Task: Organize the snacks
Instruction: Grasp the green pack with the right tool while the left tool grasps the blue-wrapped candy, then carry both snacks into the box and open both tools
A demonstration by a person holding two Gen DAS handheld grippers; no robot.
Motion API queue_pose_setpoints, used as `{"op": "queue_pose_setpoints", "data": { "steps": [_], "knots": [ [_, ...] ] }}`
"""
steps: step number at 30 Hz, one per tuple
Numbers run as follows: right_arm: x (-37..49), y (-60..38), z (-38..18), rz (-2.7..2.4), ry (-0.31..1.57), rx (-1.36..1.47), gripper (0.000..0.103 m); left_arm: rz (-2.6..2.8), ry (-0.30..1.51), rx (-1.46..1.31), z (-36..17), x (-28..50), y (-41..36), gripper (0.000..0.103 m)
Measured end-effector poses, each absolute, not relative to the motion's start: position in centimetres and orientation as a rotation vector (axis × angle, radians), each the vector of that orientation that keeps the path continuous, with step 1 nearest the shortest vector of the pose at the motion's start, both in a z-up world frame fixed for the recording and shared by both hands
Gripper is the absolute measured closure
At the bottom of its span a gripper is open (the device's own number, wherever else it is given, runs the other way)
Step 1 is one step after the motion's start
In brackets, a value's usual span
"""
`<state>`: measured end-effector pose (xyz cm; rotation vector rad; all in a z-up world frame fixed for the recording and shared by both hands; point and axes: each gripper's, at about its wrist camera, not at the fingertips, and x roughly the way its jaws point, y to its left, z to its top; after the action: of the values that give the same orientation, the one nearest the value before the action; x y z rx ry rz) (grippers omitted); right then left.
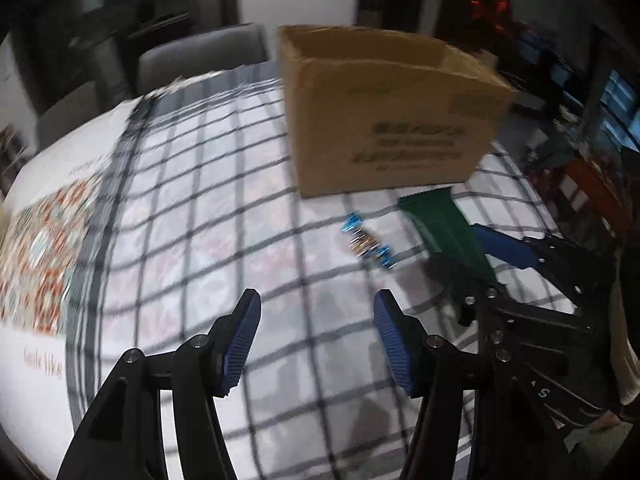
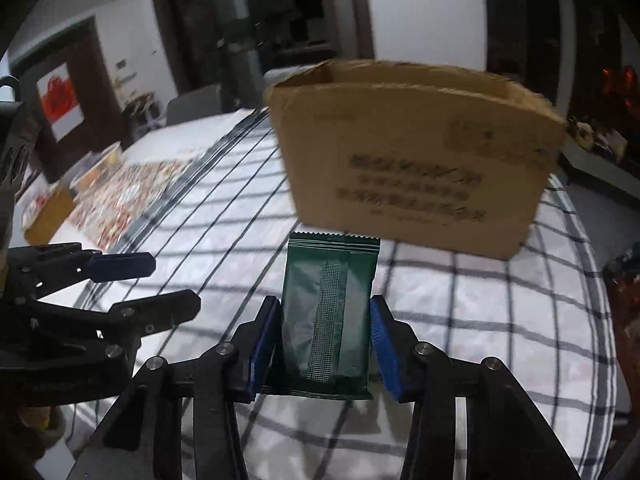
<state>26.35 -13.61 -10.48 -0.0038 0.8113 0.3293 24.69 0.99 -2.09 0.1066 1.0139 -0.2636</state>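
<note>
Right now the right gripper (image 2: 324,344) has its jaws clamped on a green snack packet (image 2: 328,312), held above the checked desk (image 2: 460,320). Left gripper (image 1: 316,344): jaws approx half open, empty. Small blue candy (image 1: 368,246) lies on desk w/ cardboard box (image 1: 384,120) behind.

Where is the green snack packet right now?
The green packet is clamped between the right gripper's pads, lifted over the checked cloth just in front of the cardboard box.

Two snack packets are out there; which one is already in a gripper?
The dark green packet, clamped between the right gripper fingers. The small blue-ended one lies loose on the checked cloth.
</note>
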Motion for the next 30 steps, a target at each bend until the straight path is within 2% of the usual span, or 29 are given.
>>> {"op": "queue_pose_setpoints", "data": {
  "steps": [9, 19, 23, 27, 30],
  "knots": [
    [28.2, -17.6, -10.9, 0.192, 0.811, 0.045, 0.057, -0.417, 1.012, 0.117, -4.4, 28.5, -2.9, 0.048],
    [30.1, -19.1, -12.6, 0.139, 0.843, 0.068, 0.056, -0.381, 1.08, 0.076, -8.7, 31.3, -4.6, 0.069],
    [30.4, -19.0, -13.0, 0.141, 0.856, 0.07, 0.056, -0.346, 1.073, 0.078, -9.1, 31.8, -4.7, 0.07],
    [30.6, -18.9, -13.3, 0.142, 0.861, 0.071, 0.056, -0.323, 1.107, 0.063, -10.2, 32.2, -4.5, 0.079],
    [30.5, -18.8, -13.3, 0.144, 0.861, 0.072, 0.056, -0.311, 1.092, 0.047, -10.2, 32.0, -4.5, 0.079]
  ]
}}
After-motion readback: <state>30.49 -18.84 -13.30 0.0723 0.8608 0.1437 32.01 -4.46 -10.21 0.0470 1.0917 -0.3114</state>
